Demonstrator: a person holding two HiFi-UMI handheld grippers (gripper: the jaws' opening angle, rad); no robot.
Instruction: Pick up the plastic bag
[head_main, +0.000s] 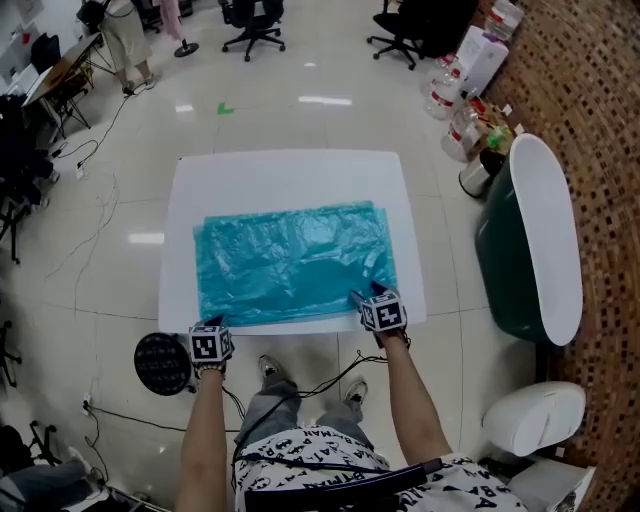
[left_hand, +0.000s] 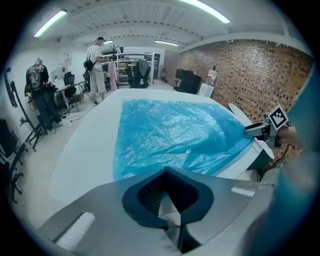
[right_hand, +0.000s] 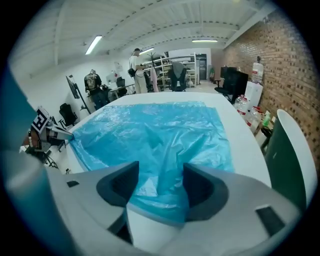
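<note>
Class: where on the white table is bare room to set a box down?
Widest: the far strip of the table beyond the blue plastic bag. Narrower strips flank the bag left and right. Crowded: the near edge, with the right hand-held gripper over the bag's corner.

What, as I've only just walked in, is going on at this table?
A person is at a white table with a gripper in each hand. A blue bag lies spread flat on it, not yet lifted. The right gripper is open over the bag's near right corner, with the bag's edge between its jaws but not pinched. The left gripper is shut and empty, just off the near left corner.
</note>
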